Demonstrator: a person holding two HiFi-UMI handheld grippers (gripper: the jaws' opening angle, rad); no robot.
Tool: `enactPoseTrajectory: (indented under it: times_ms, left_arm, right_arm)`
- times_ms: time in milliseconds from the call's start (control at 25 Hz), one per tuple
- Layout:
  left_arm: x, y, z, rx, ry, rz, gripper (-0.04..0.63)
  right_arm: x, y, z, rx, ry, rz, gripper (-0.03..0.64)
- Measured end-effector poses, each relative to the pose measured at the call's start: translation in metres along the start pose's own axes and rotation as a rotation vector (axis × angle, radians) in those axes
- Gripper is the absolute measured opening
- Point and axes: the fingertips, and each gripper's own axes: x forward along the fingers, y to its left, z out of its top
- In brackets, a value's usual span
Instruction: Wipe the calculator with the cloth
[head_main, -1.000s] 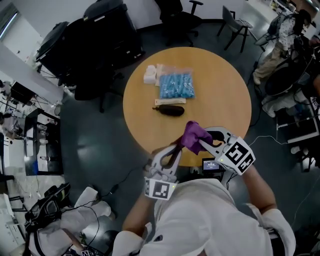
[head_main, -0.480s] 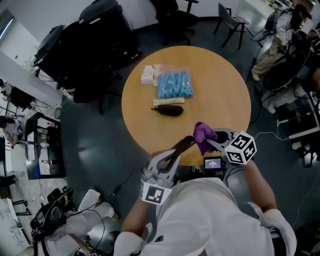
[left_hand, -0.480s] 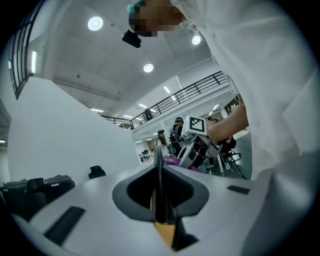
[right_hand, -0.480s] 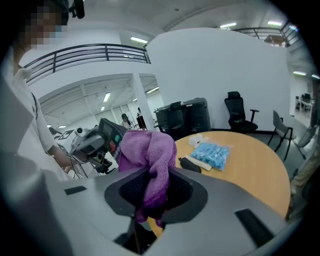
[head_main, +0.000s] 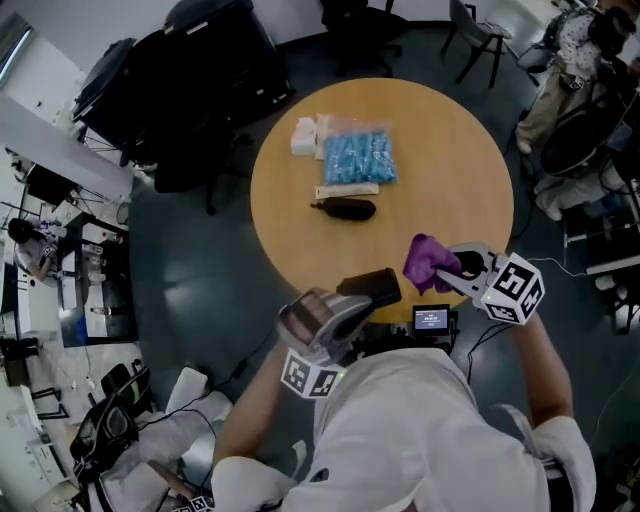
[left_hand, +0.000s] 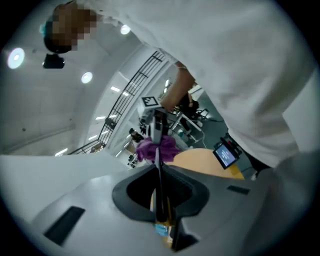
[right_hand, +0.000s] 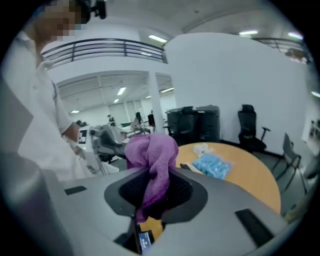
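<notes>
- Nearest, close against the white-shirted torso: left gripper (left_hand: 160, 172), jaws closed on a dark, flat rectangular calculator (head_main: 372, 286), clamped edge-on and carried in the air over the near rim of the round wooden bench (head_main: 465, 175).
- Just to its right, above the same rim: right gripper (right_hand: 157, 187), jaws shut on a bunched purple knitted cloth (head_main: 428, 258), the loose folds spilling up over the jaw tips.
- Cloth just beside the calculator's far end, apart from it, with a sliver of bench top between them in the head view.
- Below the near rim, between the two grippers: a small lit screen (head_main: 432, 320).
- Near part and whole right side of the bench top: bare wood, open out to the curved edge.
- Past mid-bench, left of centre, in a row running away: a dark oblong object (head_main: 347, 208), a beige strip (head_main: 348, 191) just behind it, a clear bag of blue pieces (head_main: 357, 158), then small white packets (head_main: 306, 133) near the far-left edge.
- Beyond the far rim: grey floor, then black office chairs (head_main: 200, 80) crowding the far left.
- Off the far right edge: a seated person (head_main: 570, 60) among more chairs.
</notes>
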Motion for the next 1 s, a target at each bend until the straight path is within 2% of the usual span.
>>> enactPoseTrajectory:
  times_ms: [120, 200, 280, 360, 480, 720, 1000]
  left_arm:
    - [0.004, -0.006, 0.002, 0.184, -0.035, -0.073, 0.046]
    - [0.005, -0.006, 0.012, 0.292, -0.072, -0.093, 0.046]
    - [0.004, -0.005, 0.027, 0.377, -0.114, -0.104, 0.046]
    - [0.002, -0.008, 0.04, 0.478, -0.145, -0.105, 0.046]
    - [-0.001, -0.013, 0.052, 0.583, -0.177, -0.095, 0.046]
    - [-0.001, -0.019, 0.074, 0.661, -0.213, -0.091, 0.046]
    - [-0.011, -0.022, 0.083, 0.748, -0.214, -0.097, 0.046]
  right_arm:
    - [0.0, 0.044, 0.037, -0.233, 0.058, 0.118, 0.084]
    - [0.008, 0.068, 0.04, -0.368, 0.146, 0.176, 0.084]
    - [0.016, 0.087, 0.037, -0.457, 0.222, 0.23, 0.084]
    - [0.021, 0.1, 0.035, -0.501, 0.255, 0.272, 0.084]
    - [0.021, 0.108, 0.041, -0.522, 0.254, 0.3, 0.084]
    - [0.028, 0.111, 0.057, -0.523, 0.262, 0.312, 0.084]
    - [0.029, 0.113, 0.06, -0.357, 0.284, 0.4, 0.084]
